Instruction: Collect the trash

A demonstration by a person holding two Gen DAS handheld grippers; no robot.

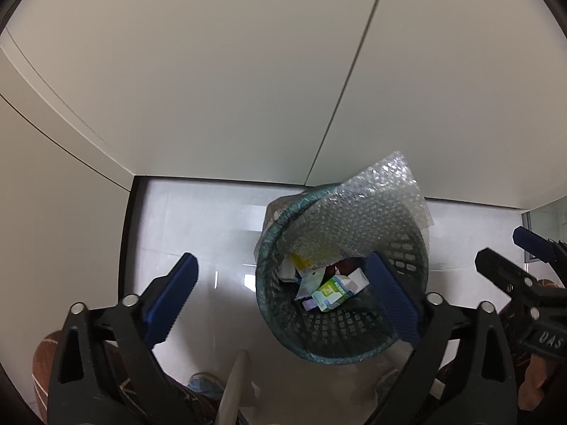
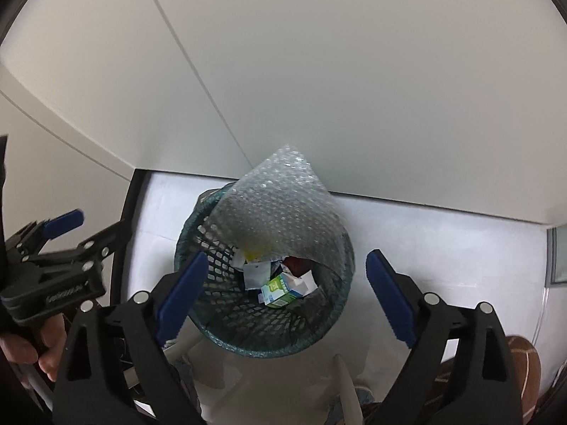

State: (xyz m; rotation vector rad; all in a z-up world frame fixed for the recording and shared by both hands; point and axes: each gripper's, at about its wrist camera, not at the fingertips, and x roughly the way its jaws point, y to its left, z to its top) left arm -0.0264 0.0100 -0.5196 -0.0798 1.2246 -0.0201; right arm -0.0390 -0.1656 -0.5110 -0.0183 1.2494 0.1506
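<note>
A dark green mesh waste basket stands on the pale floor by the wall. A sheet of bubble wrap sticks up out of its far side. Inside lie a green and white carton and crumpled papers. My left gripper is open and empty above the basket's left rim. My right gripper is open and empty right above the basket's mouth. The right gripper also shows at the right edge of the left wrist view, and the left gripper at the left edge of the right wrist view.
White cabinet panels rise behind the basket, with a dark baseboard at the left. White chair or stand legs and the person's shoes are below the grippers. A glass door edge is at the right.
</note>
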